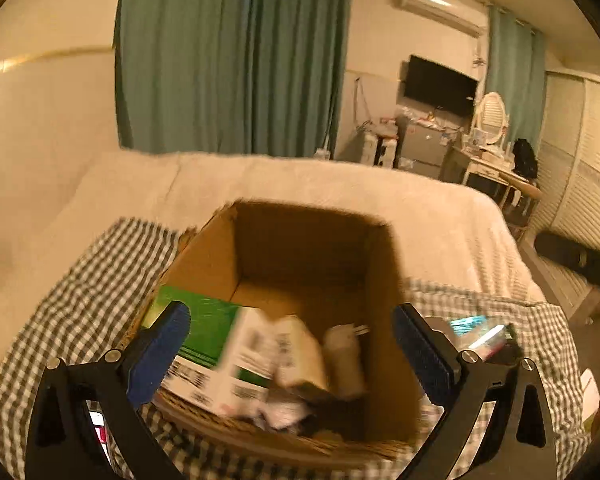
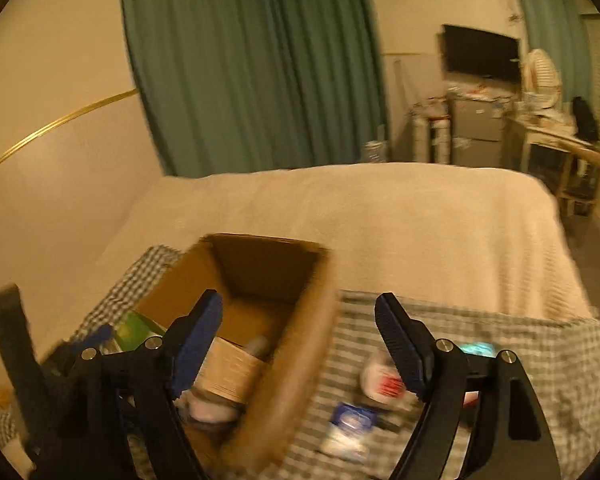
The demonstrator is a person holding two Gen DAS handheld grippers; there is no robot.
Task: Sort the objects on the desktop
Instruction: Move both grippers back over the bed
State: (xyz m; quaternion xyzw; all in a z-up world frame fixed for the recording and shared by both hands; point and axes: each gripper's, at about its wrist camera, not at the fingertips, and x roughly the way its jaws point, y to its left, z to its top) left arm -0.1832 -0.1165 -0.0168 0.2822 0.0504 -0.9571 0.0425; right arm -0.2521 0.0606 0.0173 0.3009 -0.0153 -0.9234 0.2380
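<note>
Two hand-held black grippers with blue pads

The left gripper (image 1: pixel 292 344) and the right gripper (image 2: pixel 298 344) each have black angular arms, ribbed dark-blue finger pads (image 1: pixel 162 350) and round silver screws (image 2: pixel 444 345).

No legible text; print on the green-and-white box (image 1: pixel 220 364) blurred

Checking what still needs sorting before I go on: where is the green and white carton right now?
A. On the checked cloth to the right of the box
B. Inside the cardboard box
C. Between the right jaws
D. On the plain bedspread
B: the green and white carton lies inside the cardboard box, against its left wall beside other packages.
</note>
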